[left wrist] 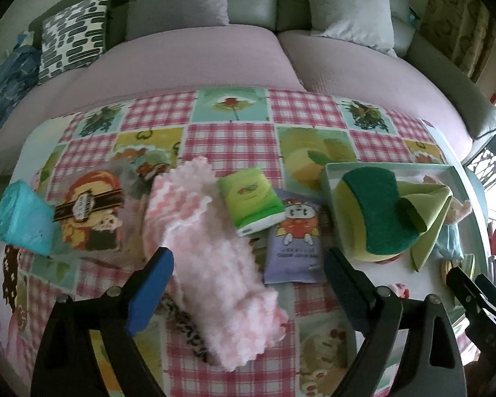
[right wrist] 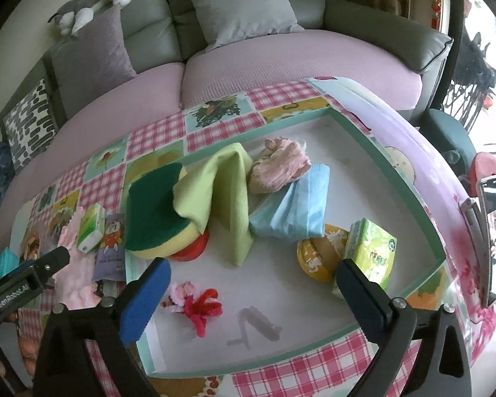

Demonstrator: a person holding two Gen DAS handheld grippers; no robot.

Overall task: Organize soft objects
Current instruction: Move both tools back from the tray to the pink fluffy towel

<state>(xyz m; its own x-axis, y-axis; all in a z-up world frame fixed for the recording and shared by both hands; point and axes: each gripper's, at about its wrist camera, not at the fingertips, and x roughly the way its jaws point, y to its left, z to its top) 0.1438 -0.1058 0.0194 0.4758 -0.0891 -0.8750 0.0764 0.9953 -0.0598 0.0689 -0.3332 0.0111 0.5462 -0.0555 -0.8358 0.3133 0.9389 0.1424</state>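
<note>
A fluffy pink cloth (left wrist: 211, 264) lies on the patchwork tablecloth (left wrist: 234, 139) between the open fingers of my left gripper (left wrist: 248, 284), which hovers over it without closing. Beside it lie a green tissue pack (left wrist: 251, 205) and a purple cartoon packet (left wrist: 296, 241). A white tray with a green rim (right wrist: 347, 152) holds a green-yellow sponge (right wrist: 155, 211), a lime cloth (right wrist: 221, 192), a pink cloth bundle (right wrist: 277, 165), a blue face mask (right wrist: 297, 208), a green tissue pack (right wrist: 373, 251) and a red-pink plush bit (right wrist: 198, 304). My right gripper (right wrist: 251, 294) is open and empty over the tray's near part.
A teal packet (left wrist: 23, 221) lies at the table's left edge. A leopard-print item (left wrist: 188, 330) peeks from under the pink cloth. A yellow round object (right wrist: 317, 258) and a red disc (right wrist: 195, 248) sit in the tray. A sofa with cushions (left wrist: 248, 59) stands behind the table.
</note>
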